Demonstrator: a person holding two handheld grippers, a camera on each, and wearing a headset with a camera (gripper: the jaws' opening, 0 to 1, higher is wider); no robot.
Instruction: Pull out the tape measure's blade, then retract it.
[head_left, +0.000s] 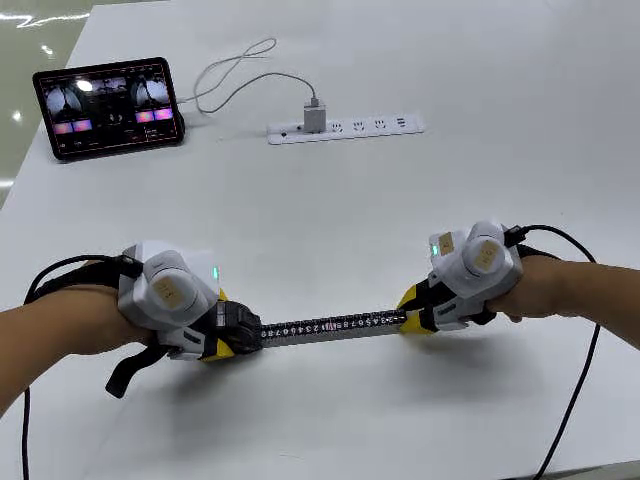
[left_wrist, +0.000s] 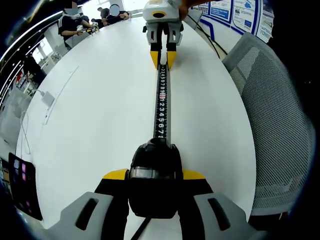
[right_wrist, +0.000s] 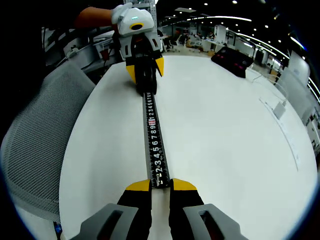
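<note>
Tape measure case (head_left: 243, 328), black, sits low over the white table (head_left: 330, 220) near its front edge, clamped between the two yellow-tipped jaws of the left gripper (head_left: 228, 336). The person's left hand (head_left: 95, 320) holds that gripper from the left, with the forearm coming in from the frame edge. The right hand (head_left: 535, 288) holds the right gripper (head_left: 412, 312) from the opposite side, so the two claws face each other, well apart. The right gripper's jaws are closed on the free end of the blade (head_left: 330, 326).

The blade is drawn out and runs straight between the grippers. Its long axis goes left to right across the head view, rising slightly toward the right, with the numbered face up. In the right gripper view the numbers start at that gripper's jaws and count up toward the case.

The blade's tip is hidden between the right jaws, and the left jaws cover the sides of the case. Whether the blade touches the table cannot be told. Farther back lie a tablet (head_left: 108, 105) and a power strip (head_left: 345, 127) with a cable (head_left: 235, 75) plugged in.
</note>
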